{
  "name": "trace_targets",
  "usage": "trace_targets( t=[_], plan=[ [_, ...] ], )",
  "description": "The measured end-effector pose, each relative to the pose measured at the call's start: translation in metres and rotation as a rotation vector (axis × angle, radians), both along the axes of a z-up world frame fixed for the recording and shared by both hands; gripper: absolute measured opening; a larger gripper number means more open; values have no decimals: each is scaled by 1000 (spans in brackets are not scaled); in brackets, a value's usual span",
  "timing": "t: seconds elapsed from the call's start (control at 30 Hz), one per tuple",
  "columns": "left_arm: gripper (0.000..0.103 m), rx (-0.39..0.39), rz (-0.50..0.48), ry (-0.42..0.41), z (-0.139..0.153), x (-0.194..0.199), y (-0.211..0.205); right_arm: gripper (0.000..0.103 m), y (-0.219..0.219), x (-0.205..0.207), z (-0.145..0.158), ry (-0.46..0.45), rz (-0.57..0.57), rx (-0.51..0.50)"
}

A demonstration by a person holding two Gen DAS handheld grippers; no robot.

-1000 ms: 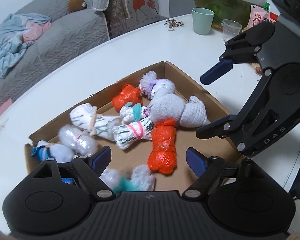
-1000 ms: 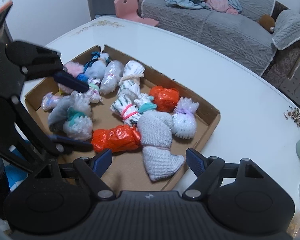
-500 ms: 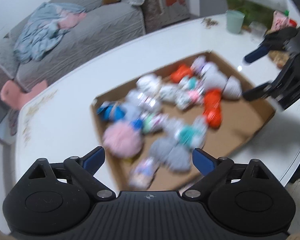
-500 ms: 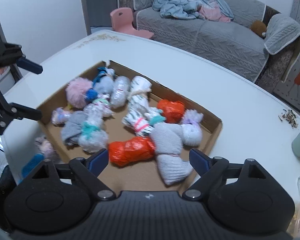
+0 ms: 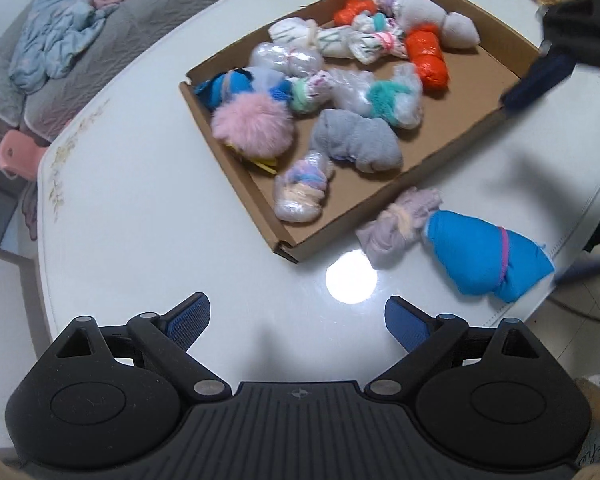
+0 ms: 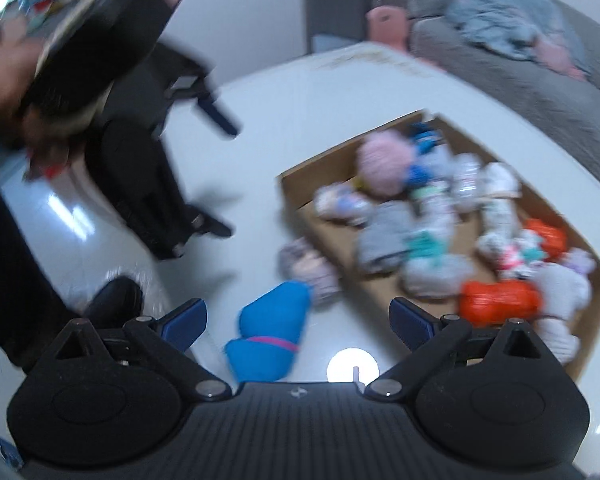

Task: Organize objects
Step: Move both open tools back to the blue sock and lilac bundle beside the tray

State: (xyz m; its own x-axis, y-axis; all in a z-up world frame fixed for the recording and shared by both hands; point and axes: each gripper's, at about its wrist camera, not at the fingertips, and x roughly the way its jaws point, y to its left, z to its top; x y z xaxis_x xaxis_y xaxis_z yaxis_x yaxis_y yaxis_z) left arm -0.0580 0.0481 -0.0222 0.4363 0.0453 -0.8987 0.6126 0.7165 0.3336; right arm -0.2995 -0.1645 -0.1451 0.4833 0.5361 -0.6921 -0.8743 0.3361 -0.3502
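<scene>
- Both grippers are seen farther back from the cardboard box (image 5: 236, 148) than one second ago, and two bundles outside the box are now in view.
- Left gripper (image 5: 297, 320): its jaws have just been opening, are spread wide, and nothing is held between them.
- Right gripper (image 6: 298, 322): its jaws have just been opening too, are wide, and the blue bundle (image 6: 270, 332) is seen lying between the tips, not yet squeezed.
- The blue bundle is found on the white table (image 5: 140, 208), just outside the near edge of the box, touching a pale purple bundle (image 5: 396, 224).
- To do this step well, the blue bundle should probably be gripped across its thin middle, near the pink band (image 5: 504, 250).
- In the left view, its long side is laid from upper left to lower right, with the wide end toward the table edge.
- The right view is blurred, so small details cannot be told there.
</scene>
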Motion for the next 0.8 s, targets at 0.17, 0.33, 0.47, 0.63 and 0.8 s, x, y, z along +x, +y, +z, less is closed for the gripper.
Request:
trace_targets(
  t=[0.17,0.33,0.47,0.63,0.8],
  plan=[
    [96,6,-35,3,-9,-3,-7,92,22,2,-31,12,-2,-89],
    [96,4,-70,-21,-13,-5,-12,62,24,10,-46,31,-34,-122],
    [96,-20,-103,-33,-18,-8,-16,50,20,11,-47,66,-26,-126],
    [96,-34,-168,-48,-27,-13,-32,45,-3,14,-42,86,-69,-138],
    [96,-61,-206,-76,-36,-12,-50,54,-31,28,-36,88,-182,-143]
  ],
)
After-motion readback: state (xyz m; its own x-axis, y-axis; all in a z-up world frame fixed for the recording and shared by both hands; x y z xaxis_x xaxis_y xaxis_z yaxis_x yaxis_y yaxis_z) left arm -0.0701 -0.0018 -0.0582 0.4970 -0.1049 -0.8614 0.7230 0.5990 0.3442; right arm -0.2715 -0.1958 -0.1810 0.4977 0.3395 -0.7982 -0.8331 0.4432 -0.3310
